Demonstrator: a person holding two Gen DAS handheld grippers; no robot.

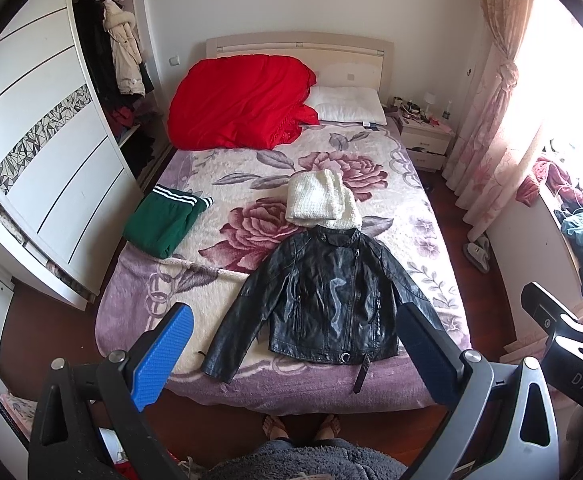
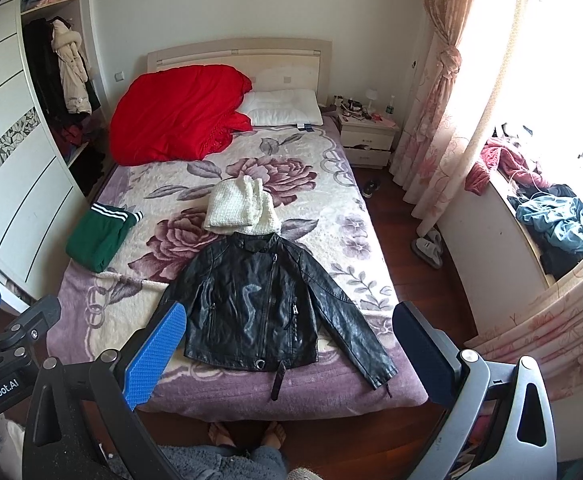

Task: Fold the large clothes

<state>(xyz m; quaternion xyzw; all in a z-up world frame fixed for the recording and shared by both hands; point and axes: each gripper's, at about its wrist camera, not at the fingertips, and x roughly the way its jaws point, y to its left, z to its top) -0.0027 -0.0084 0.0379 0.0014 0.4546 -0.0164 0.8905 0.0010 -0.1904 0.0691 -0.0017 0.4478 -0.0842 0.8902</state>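
The black leather jacket (image 1: 327, 296) lies flat and open near the foot of the bed (image 1: 139, 312). Both tongs, left (image 1: 291, 360) and right (image 2: 287, 356), hang wide and empty above it. The shiny leather may slip out, and the stiff sleeves may spring back.

1. Left wrist view looks down from above the foot of the bed (image 1: 219, 392), facing the headboard (image 1: 299, 46).
2. Right wrist view looks likewise, set further right.
3. Both share the black leather jacket (image 1: 327, 300) and the bed.
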